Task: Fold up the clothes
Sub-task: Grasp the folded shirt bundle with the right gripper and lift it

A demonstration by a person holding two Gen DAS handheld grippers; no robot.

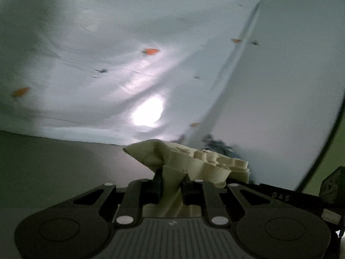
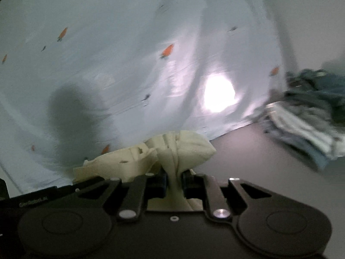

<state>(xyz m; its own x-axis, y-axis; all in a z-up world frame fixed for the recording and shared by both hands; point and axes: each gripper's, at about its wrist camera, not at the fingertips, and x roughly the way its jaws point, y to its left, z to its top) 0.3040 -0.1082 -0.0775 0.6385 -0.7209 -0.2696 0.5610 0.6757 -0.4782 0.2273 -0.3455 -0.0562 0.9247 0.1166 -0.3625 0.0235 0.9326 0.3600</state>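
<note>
A pale blue garment (image 1: 129,64) printed with small orange carrots hangs spread in front of both cameras, with light shining through it; it also fills the right wrist view (image 2: 120,64). My left gripper (image 1: 171,183) is shut on a bunched cream ruffled edge of the garment (image 1: 185,159). My right gripper (image 2: 173,180) is shut on another bunch of the same cream edge (image 2: 181,146). The cloth is lifted off the grey table (image 2: 248,161). The rest of the garment's shape is hidden behind its own folds.
A pile of folded and crumpled clothes (image 2: 306,116), blue, teal and striped, lies on the table at the right of the right wrist view. A dark bit of that pile (image 1: 217,145) shows past the garment's edge in the left wrist view. Grey tabletop (image 1: 54,161) lies below.
</note>
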